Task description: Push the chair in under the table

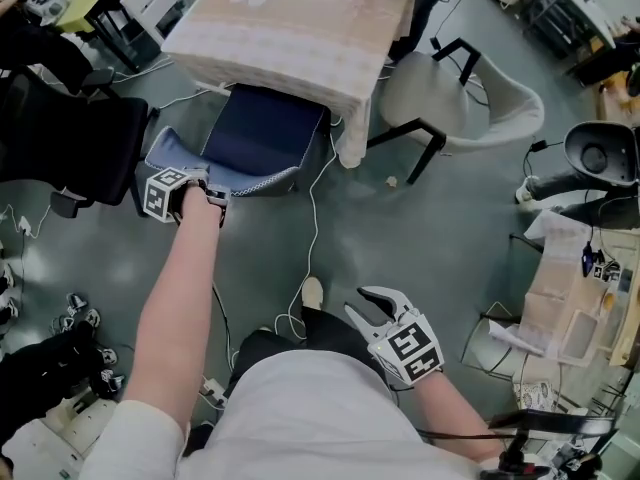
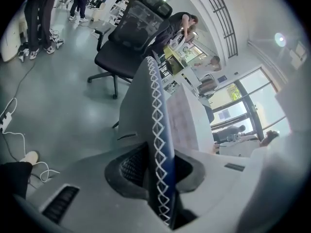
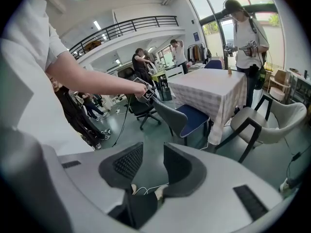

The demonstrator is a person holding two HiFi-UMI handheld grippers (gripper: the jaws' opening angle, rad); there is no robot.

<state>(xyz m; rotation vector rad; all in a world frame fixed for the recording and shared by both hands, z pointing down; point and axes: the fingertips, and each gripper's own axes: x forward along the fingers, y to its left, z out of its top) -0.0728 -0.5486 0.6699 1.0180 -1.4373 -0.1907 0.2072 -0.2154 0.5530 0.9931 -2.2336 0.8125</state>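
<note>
The blue chair (image 1: 262, 133) has a navy seat and a grey-blue backrest (image 1: 215, 176) edged with white cross stitching. Its seat reaches partly under the table (image 1: 300, 28), which wears a checked cloth. My left gripper (image 1: 198, 190) is shut on the top edge of the backrest. In the left gripper view the stitched edge (image 2: 158, 110) runs straight between the jaws of my left gripper (image 2: 155, 171), with the table (image 2: 187, 125) beyond. My right gripper (image 1: 372, 306) hangs open near the person's hip with nothing in it. Past my right gripper (image 3: 148, 166), its view shows the chair (image 3: 182, 118) and the table (image 3: 214, 89).
A white shell chair (image 1: 470, 103) with black legs stands right of the table. A black office chair (image 1: 60, 138) is on the left. A white cable (image 1: 312, 228) runs across the grey floor to the person's shoe (image 1: 312, 290). Equipment clutter (image 1: 580, 308) fills the right edge. A person (image 3: 245, 33) stands behind the table.
</note>
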